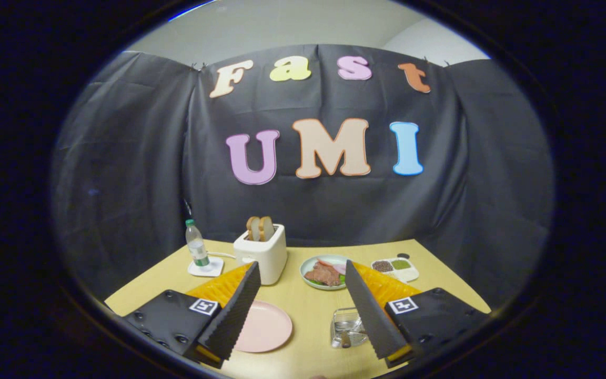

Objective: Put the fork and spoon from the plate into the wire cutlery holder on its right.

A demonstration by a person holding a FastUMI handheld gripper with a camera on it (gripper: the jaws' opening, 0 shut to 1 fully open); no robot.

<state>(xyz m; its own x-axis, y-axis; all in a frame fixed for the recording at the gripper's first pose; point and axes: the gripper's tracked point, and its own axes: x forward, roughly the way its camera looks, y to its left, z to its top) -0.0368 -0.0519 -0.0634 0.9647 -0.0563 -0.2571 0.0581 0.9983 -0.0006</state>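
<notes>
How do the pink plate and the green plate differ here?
The pink plate is bare; the green plate holds sliced meat. The pink plate lies between the open gripper's fingers, the green plate beyond them, beside the toaster. Both are round and lie flat on the table.

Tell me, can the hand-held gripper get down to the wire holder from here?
Probably yes. The hand-held gripper is open, and the wire cutlery holder sits on the table just inside its right finger, with nothing lying over it. The pink plate lies apart, beside the left finger.
</notes>
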